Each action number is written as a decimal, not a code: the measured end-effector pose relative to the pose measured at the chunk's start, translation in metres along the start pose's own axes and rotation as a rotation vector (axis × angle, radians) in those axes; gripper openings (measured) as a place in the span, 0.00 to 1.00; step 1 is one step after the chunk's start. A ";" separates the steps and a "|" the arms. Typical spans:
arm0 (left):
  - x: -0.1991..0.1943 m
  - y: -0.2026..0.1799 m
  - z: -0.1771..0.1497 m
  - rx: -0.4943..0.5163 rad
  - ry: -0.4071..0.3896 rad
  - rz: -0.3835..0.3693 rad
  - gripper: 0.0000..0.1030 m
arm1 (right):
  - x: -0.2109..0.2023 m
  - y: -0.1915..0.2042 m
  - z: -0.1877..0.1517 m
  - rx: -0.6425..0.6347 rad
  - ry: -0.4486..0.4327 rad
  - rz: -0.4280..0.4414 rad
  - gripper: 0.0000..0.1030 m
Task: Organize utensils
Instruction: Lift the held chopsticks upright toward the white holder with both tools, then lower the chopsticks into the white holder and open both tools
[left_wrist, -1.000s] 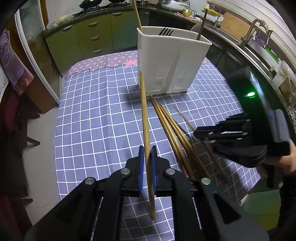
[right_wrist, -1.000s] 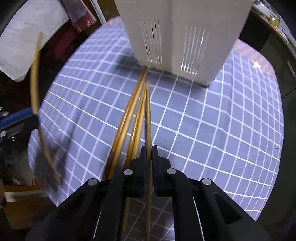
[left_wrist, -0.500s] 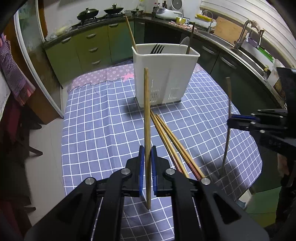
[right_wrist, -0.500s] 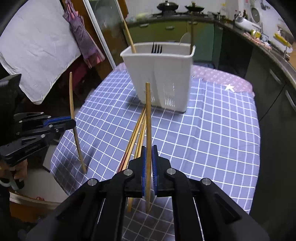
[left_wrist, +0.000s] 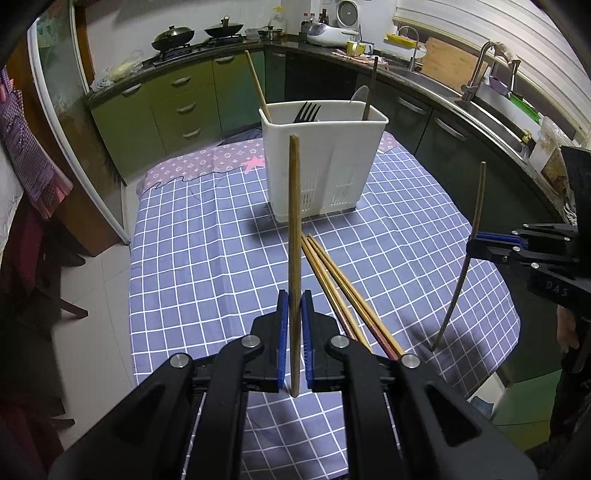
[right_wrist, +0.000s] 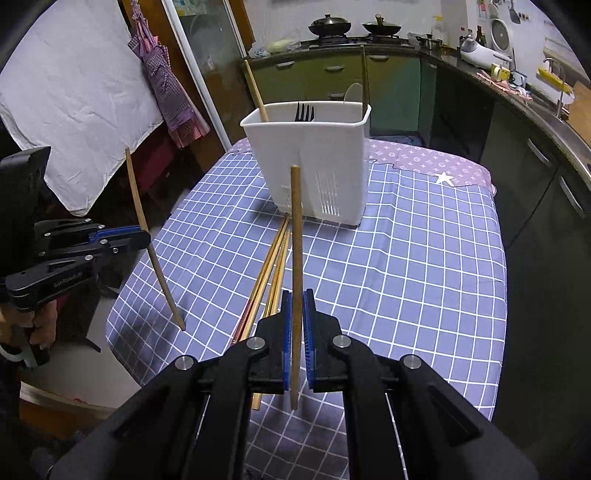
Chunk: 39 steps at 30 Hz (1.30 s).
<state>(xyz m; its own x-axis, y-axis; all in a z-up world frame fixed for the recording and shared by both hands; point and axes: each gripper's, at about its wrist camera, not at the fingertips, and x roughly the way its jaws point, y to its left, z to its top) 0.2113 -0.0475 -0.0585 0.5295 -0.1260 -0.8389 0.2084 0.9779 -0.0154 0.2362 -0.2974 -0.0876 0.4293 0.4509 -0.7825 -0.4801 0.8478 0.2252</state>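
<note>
The checked tablecloth (left_wrist: 207, 266) carries the white caddy (left_wrist: 325, 162); in front of the caddy three chopsticks (left_wrist: 343, 291) still lie; my left gripper (left_wrist: 294, 314) and right gripper (right_wrist: 297, 314) each clench one chopstick, just lifted off the cloth and raised nearer upright; next, I judge, comes dropping both into the caddy.

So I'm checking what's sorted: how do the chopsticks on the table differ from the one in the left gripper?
The loose chopsticks lie flat on the checked tablecloth; the clamped chopstick stands nearly upright, off the cloth. The loose ones form a bundle; the left gripper holds one alone. All are slim wooden sticks outside the white caddy.
</note>
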 end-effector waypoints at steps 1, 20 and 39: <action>0.000 0.000 0.000 0.001 0.000 0.000 0.07 | -0.002 0.000 0.000 -0.002 -0.003 0.000 0.07; -0.023 0.001 0.033 0.001 -0.052 -0.029 0.07 | -0.039 0.004 0.043 -0.016 -0.118 -0.016 0.07; -0.103 -0.004 0.138 0.018 -0.248 -0.043 0.07 | -0.109 0.005 0.167 -0.002 -0.304 -0.054 0.07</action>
<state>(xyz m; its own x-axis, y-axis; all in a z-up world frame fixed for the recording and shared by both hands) 0.2695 -0.0616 0.1036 0.7048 -0.2063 -0.6788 0.2484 0.9680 -0.0363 0.3151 -0.2958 0.0957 0.6632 0.4687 -0.5835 -0.4521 0.8722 0.1867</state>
